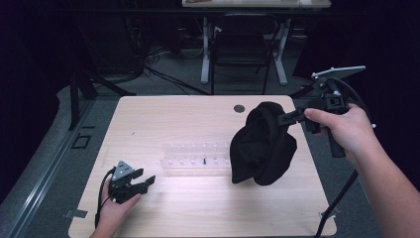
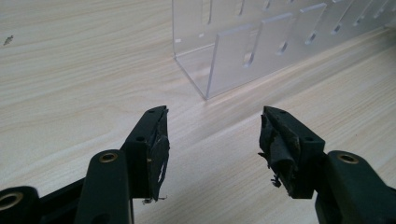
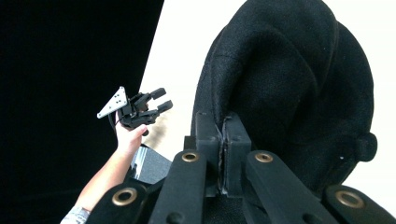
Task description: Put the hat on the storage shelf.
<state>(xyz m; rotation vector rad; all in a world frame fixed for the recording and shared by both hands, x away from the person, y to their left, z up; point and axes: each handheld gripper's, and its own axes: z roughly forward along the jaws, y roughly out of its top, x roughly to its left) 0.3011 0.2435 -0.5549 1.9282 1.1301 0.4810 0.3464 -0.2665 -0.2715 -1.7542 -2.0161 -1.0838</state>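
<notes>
A black cloth hat (image 1: 262,144) hangs in the air over the right half of the wooden table (image 1: 148,124), its lower folds in front of the right end of a clear acrylic rack (image 1: 193,159). The right gripper (image 1: 283,118) pinches its upper edge, jaws clamped together on the fabric, the right hand (image 1: 346,130) raised with its forearm rising from the lower right. The left gripper (image 1: 147,181) rests low near the table's front left, jaws apart and holding nothing, aimed towards the rack.

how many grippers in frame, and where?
2. The left gripper rests open low on the table at its near left; the right gripper is raised at the right, shut on the black hat.
</notes>
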